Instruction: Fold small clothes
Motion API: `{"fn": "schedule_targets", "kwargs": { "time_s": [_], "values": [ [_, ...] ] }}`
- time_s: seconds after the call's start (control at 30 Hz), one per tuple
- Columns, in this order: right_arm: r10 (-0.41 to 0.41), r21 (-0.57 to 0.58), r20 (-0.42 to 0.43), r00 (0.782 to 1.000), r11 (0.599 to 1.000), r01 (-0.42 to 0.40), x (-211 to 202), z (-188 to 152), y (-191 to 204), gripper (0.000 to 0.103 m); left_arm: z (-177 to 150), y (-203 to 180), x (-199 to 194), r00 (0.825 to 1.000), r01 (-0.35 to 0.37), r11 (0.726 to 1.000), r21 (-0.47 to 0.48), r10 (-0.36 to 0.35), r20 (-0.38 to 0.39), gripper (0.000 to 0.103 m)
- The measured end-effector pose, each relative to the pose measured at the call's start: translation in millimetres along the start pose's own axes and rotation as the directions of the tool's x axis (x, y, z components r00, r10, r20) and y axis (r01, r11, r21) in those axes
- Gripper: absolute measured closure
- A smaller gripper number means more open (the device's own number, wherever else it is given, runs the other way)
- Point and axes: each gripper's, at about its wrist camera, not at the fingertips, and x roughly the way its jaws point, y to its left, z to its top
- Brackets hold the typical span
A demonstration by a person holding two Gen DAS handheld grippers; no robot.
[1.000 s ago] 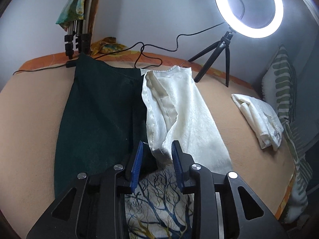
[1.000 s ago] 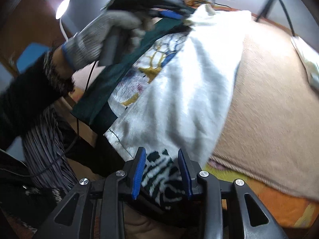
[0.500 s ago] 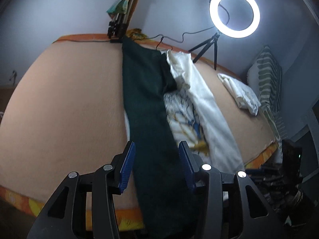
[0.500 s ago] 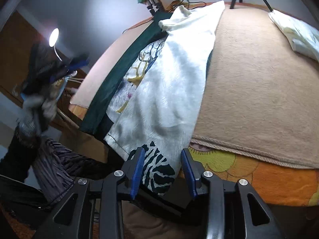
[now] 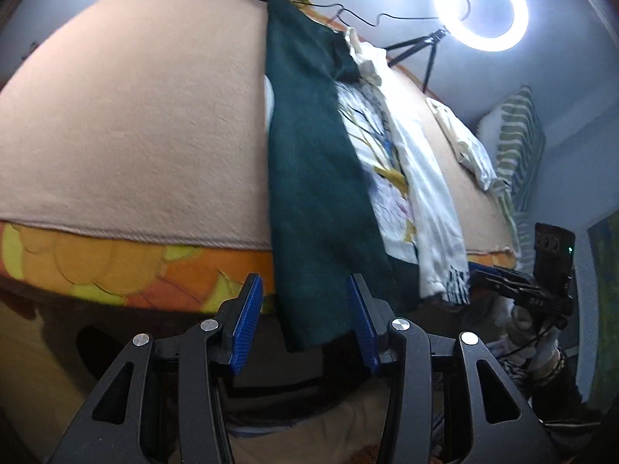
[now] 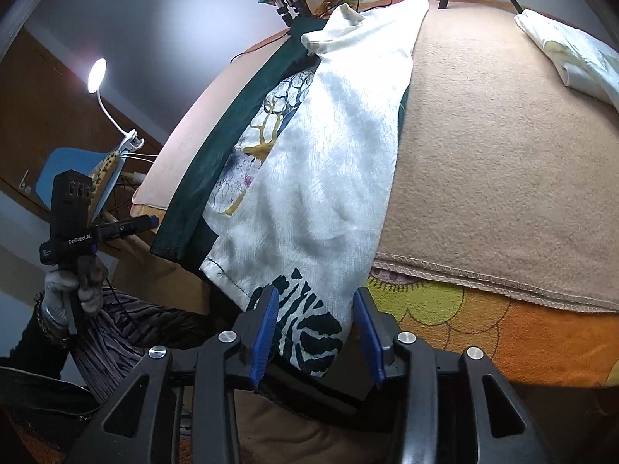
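A dark green garment (image 5: pixel 309 178) lies lengthwise on the bed and hangs over its front edge. Its lower hem dangles between the jaws of my left gripper (image 5: pixel 303 286), which stands open, pads clear of the cloth. Beside it lie a tree-printed cloth (image 5: pixel 381 178) and a white garment (image 6: pixel 332 178). The black striped hem (image 6: pixel 305 328) of the white garment hangs between the jaws of my right gripper (image 6: pixel 316 297), which are opening with the pads off it. Each gripper shows in the other view: left gripper (image 6: pixel 127 226), right gripper (image 5: pixel 499 274).
A tan blanket (image 5: pixel 135 135) covers the bed above an orange patterned sheet (image 6: pixel 483 324). A folded white cloth (image 5: pixel 464 143), a striped pillow (image 5: pixel 518 135) and a ring light (image 5: pixel 481 5) on a tripod stand at the far right. A gloved hand (image 6: pixel 64 290) holds the left gripper.
My left gripper has drawn back from the middle of the clothes to the bed's front edge and its jaws stand wider. The right gripper stayed at the striped hem, jaws slightly wider.
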Motion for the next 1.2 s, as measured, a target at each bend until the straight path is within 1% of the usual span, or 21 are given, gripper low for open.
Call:
{"fn": "schedule_targets", "kwargs": {
  "time_s": [0.03, 0.07, 0.1, 0.13, 0.17, 0.2, 0.27, 0.33, 0.43, 0.47, 0.5, 0.63, 0.67, 0.73, 0.83, 0.93, 0.97, 1.0, 1.1, 1.13, 1.2],
  "values": [
    [-0.009, -0.011, 0.001, 1.0, 1.0, 0.009, 0.7, 0.0, 1.7, 0.06, -2.8, -3.2, 0.7, 1.0, -0.01, 1.0, 0.021, 0.01, 0.0, 0.059],
    [-0.029, -0.024, -0.003, 1.0, 0.999, 0.029, 1.1, 0.1, 3.9, 0.065, -5.4, -5.5, 1.8, 1.0, -0.022, 0.999, 0.039, 0.022, -0.001, 0.059],
    [-0.038, -0.038, -0.004, 0.999, 0.999, 0.038, 2.4, 0.3, 5.7, 0.078, -7.7, -5.1, 2.3, 1.0, -0.023, 0.999, 0.044, 0.023, -0.005, 0.059],
    [-0.046, -0.037, -0.012, 0.999, 0.998, 0.046, 4.6, 0.4, 6.2, 0.085, -9.1, -5.3, 3.8, 1.0, -0.023, 0.999, 0.043, 0.024, -0.01, 0.059],
    [-0.066, -0.038, -0.011, 0.998, 0.997, 0.065, 4.3, 0.1, 6.8, 0.096, -10.4, -7.0, 2.2, 0.999, -0.038, 0.998, 0.053, 0.038, 0.006, 0.059],
    [-0.1, -0.047, -0.014, 0.995, 0.994, 0.099, 3.8, 0.0, 7.2, 0.103, -11.2, -11.3, 0.6, 0.998, -0.065, 0.995, 0.08, 0.064, 0.018, 0.059],
    [-0.154, -0.043, -0.016, 0.988, 0.987, 0.153, 0.1, 0.2, 3.6, 0.103, -14.6, -21.1, -6.4, 0.994, -0.1, 0.986, 0.132, 0.092, 0.06, 0.059],
    [-0.152, -0.038, -0.033, 0.988, 0.988, 0.151, -1.8, 0.4, 0.0, 0.103, -20.1, -33.4, -12.5, 0.99, -0.117, 0.976, 0.185, 0.1, 0.1, 0.059],
    [-0.126, -0.082, -0.037, 0.991, 0.989, 0.123, -6.3, 4.5, 8.4, 0.095, -31.1, -58.9, -12.0, 0.983, -0.148, 0.94, 0.307, 0.107, 0.147, 0.059],
    [-0.13, -0.091, -0.029, 0.991, 0.988, 0.127, -8.9, 7.7, 11.9, 0.072, -35.4, -67.6, -9.2, 0.982, -0.156, 0.926, 0.344, 0.109, 0.153, 0.059],
    [-0.129, -0.109, -0.003, 0.992, 0.986, 0.128, -13.5, 12.0, 17.2, 0.063, -37.1, -73.7, -5.7, 0.981, -0.162, 0.916, 0.368, 0.111, 0.157, 0.059],
    [-0.09, -0.163, 0.049, 0.995, 0.982, 0.097, -27.2, 48.0, 31.6, 0.063, -46.6, -98.2, 15.7, 0.979, -0.194, 0.852, 0.487, 0.134, 0.155, 0.056],
    [-0.087, -0.168, 0.059, 0.995, 0.981, 0.095, -29.3, 59.4, 33.8, 0.063, -48.0, -101.1, 19.2, 0.978, -0.201, 0.842, 0.502, 0.143, 0.152, 0.056],
    [-0.071, -0.187, 0.083, 0.994, 0.979, 0.085, -31.1, 90.1, 40.9, 0.063, -51.4, -105.4, 27.4, 0.976, -0.217, 0.819, 0.532, 0.164, 0.146, 0.056],
    [-0.022, -0.194, 0.1, 0.995, 0.98, 0.041, -26.5, 142.8, 45.0, 0.062, -53.7, -107.1, 35.4, 0.969, -0.245, 0.792, 0.559, 0.191, 0.154, 0.056],
    [0.009, -0.182, 0.099, 0.995, 0.983, 0.01, -9.5, 198.9, 48.8, 0.061, -54.7, -108.1, 42.0, 0.957, -0.29, 0.762, 0.578, 0.23, 0.177, 0.056],
    [0.02, -0.176, 0.09, 0.996, 0.984, -0.004, -1.4, 215.3, 50.3, 0.061, -53.2, -106.8, 43.4, 0.953, -0.302, 0.758, 0.578, 0.239, 0.185, 0.056],
    [0.026, -0.171, 0.082, 0.996, 0.985, -0.012, 6.6, 229.1, 50.9, 0.061, -52.4, -105.5, 43.7, 0.953, -0.302, 0.762, 0.573, 0.238, 0.186, 0.056],
    [-0.011, -0.157, 0.066, 0.998, 0.987, 0.021, 38.5, 268.7, 49.5, 0.061, -46.8, -98.2, 44.0, 0.958, -0.288, 0.783, 0.552, 0.224, 0.181, 0.056],
    [-0.007, -0.147, 0.053, 0.999, 0.989, 0.014, 48.4, 277.7, 48.0, 0.061, -44.7, -94.8, 43.9, 0.958, -0.286, 0.789, 0.544, 0.222, 0.181, 0.056],
    [0.033, -0.106, 0.007, 0.999, 0.994, -0.032, 70.3, 294.1, 42.4, 0.062, -41.1, -88.3, 42.3, 0.963, -0.266, 0.81, 0.523, 0.203, 0.175, 0.057]
  ]
}}
